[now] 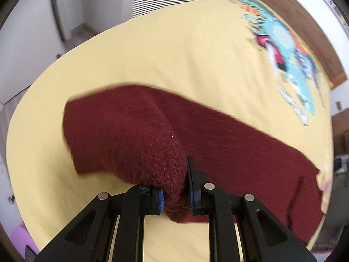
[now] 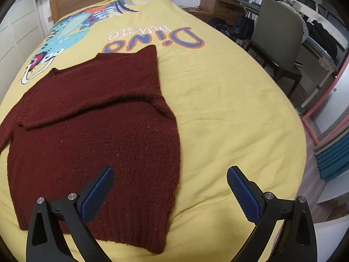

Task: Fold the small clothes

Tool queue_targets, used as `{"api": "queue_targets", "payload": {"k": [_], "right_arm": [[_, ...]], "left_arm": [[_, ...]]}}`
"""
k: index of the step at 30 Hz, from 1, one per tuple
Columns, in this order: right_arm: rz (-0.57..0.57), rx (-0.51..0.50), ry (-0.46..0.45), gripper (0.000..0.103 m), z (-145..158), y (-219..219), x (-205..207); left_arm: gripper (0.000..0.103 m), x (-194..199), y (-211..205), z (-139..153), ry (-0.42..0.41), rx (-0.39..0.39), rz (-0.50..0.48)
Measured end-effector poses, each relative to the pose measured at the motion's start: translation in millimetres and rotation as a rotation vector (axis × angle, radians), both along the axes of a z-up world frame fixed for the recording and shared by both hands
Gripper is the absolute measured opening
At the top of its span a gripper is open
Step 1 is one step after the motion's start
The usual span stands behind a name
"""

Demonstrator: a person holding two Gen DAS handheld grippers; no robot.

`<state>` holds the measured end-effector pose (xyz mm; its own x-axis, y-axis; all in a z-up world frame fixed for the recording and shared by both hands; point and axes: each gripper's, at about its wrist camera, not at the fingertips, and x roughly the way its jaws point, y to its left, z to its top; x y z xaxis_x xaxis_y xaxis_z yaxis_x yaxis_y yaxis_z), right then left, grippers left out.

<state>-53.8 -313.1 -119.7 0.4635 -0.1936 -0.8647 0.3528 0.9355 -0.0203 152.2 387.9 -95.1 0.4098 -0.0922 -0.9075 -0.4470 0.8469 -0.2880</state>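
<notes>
Maroon sweater (image 2: 91, 131) lies hem toward camera.

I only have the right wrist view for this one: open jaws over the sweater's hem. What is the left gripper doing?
Observer: The left gripper is shut on a bunched piece of the sweater, lifted off the bedspread.
Operator: Which piece?
Observer: It looks like a sleeve end, but I cannot tell for sure; the picture is blurred.
Operator: Is my right gripper visible from there?
Observer: No, the left wrist view shows only its own fingers, the knit and the bed.
Operator: Anything at that end of the room I can't see?
Observer: A white slatted panel stands beyond the bed's far edge.
</notes>
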Motion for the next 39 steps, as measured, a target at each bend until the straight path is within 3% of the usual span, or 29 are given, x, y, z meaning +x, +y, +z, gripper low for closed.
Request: {"api": "queue_targets", "payload": {"k": [3, 11, 18, 20, 32, 34, 39], "right_arm": [[0.007, 0.028, -0.011, 0.103, -0.3, -4.1, 4.0], [0.033, 0.089, -0.037, 0.103, 7.6, -16.9, 29.1], [0.084, 0.099, -0.042, 0.103, 27.6, -26.7, 65.3], [0.089, 0.101, -0.043, 0.103, 34.2, -30.3, 74.6], [0.123, 0.135, -0.089, 0.103, 53.8, -38.2, 104.6], [0.126, 0.148, -0.091, 0.103, 51.9, -37.0, 105.8], [0.14, 0.176, -0.066, 0.103, 37.1, -37.5, 103.2]], "left_arm": [[0.014, -9.9, -18.2, 23.8, -0.042, -0.007, -0.05], [0.013, 15.9, -111.3, 76.1, -0.108, 0.012, -0.23], [0.012, 52.7, -204.4, 91.4, -0.132, 0.028, -0.358], [0.012, 73.5, -233.8, 89.6, -0.134, 0.023, -0.391], [0.012, 92.4, -377.7, 93.8, -0.17, -0.011, -0.594], [0.012, 93.2, -400.3, 86.4, -0.162, -0.028, -0.614], [0.012, 94.1, -454.2, 43.1, -0.086, 0.034, -0.68]]}}
